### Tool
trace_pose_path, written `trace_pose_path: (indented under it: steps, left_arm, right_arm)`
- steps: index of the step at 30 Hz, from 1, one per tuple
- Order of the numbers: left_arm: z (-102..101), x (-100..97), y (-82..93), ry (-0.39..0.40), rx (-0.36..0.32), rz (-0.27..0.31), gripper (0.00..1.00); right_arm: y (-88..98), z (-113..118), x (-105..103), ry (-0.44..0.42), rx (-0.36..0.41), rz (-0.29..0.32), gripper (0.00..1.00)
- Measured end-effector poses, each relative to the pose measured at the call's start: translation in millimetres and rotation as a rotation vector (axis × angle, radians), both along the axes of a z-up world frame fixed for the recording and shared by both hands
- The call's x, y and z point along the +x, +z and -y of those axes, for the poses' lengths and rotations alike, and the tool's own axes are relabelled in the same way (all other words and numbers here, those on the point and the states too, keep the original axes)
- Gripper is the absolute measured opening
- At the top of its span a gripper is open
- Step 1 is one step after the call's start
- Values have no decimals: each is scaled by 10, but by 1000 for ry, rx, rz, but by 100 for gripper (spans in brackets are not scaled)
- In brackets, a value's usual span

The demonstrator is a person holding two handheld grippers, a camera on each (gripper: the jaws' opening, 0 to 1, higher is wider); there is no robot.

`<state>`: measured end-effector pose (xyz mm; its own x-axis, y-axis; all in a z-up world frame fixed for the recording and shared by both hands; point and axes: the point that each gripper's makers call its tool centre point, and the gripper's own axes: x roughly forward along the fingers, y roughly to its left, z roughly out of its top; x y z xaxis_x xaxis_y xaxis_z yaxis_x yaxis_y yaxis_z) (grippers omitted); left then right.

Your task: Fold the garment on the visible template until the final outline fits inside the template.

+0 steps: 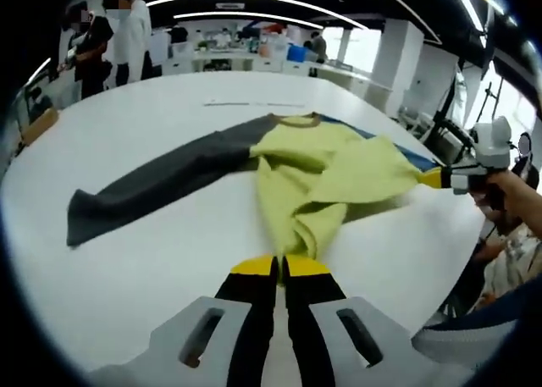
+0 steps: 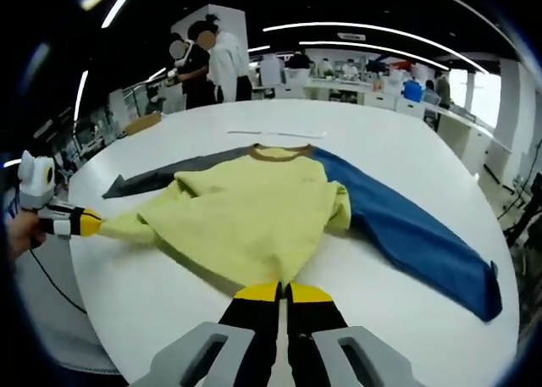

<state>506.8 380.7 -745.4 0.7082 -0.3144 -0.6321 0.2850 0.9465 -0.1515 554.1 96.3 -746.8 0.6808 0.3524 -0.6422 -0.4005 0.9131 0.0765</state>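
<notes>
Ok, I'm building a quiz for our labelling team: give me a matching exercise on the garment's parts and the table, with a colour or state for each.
Things:
1 collar
2 blue sleeve
3 yellow hem
4 table

Colour or state:
A white
B pinched by left gripper and right gripper
C brown
D stretched out to one side

Pairs: 1-C, 2-D, 3-B, 4-A.

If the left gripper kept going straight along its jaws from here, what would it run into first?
Nothing new, most likely: the left gripper already looks shut on the yellow-green body of the garment at its hem, so pushing on would bunch that cloth toward the brown collar. The grey sleeve lies off to its left.
</notes>
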Motion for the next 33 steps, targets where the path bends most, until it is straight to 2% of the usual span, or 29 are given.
trace_pose_path:
  steps: [8, 15, 20, 33]
  left_arm:
    - [-3, -132, 94, -17, 27, 25, 0]
    - [69, -226, 156, -33, 28, 15, 1]
    - [81, -334, 114, -37, 23, -5, 1]
    - [-43, -552, -43, -20, 46, -76, 1]
  right_arm:
    - [47, 37, -274, 41, -4, -15, 0]
    - [26, 48, -462, 55, -4, -34, 0]
    - [3, 100, -579, 53, -13, -51, 0]
    - [-72, 233, -935, 59, -54, -105, 0]
